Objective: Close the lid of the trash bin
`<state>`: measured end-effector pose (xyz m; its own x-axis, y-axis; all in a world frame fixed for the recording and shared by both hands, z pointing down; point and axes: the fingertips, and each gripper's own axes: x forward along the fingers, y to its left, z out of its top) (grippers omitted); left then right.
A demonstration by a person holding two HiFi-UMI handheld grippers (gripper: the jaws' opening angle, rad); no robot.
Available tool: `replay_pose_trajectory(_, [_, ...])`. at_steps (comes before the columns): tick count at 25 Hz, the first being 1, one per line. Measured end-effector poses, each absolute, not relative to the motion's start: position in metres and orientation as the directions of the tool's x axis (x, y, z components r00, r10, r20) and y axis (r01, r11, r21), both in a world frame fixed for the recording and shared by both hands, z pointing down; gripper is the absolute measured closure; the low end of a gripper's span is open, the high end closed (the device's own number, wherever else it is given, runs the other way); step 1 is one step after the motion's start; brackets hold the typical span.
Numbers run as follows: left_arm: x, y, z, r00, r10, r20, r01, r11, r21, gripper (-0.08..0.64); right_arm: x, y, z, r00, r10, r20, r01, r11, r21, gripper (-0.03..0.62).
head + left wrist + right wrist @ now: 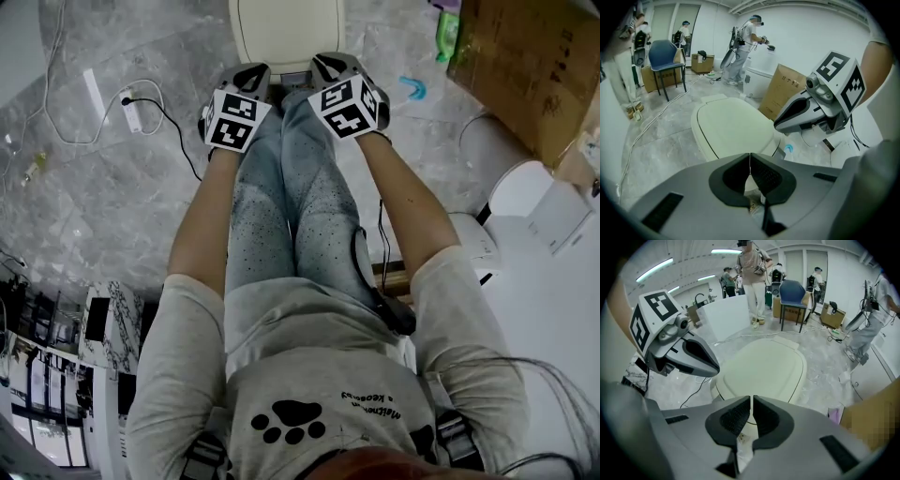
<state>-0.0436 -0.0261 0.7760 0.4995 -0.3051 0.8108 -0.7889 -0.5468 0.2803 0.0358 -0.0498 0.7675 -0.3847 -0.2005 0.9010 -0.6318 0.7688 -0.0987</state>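
Our shirt (pixel 309 375) fills the near view. Beyond it the left gripper (pixel 750 161) is closed on nothing, tips met; the right gripper (pixel 751 405) is likewise empty, only a hairline between its pads. Both hang over the near edge of the lid (pixel 286 28), seemingly clear of it. The lid lies flat on the bin (pixel 693 127), so we judge closing done; next calls only for lifting both grippers away.
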Motion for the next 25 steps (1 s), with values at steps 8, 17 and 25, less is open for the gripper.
replay_pose_trajectory(8, [-0.044,-0.053,0.718,0.497,-0.405,0.767,-0.822,-0.503,0.267,0.538,0.028,-0.069,0.71,-0.404,-0.334,0.851,-0.731,0.678,-0.081,0.554])
replay_pose_trajectory(17, [-0.043,-0.073,0.618,0.5,-0.523,0.69,-0.845,-0.469,0.257,0.539,0.017,-0.092,0.613,-0.419,-0.484,0.768,-0.812,0.579,-0.077,0.557])
replay_pose_trajectory(25, [-0.055,-0.083,0.504,0.469,-0.637,0.612,-0.875,-0.433,0.219,0.54,0.01,-0.107,0.499,-0.427,-0.601,0.676,-0.841,0.538,-0.053,0.558])
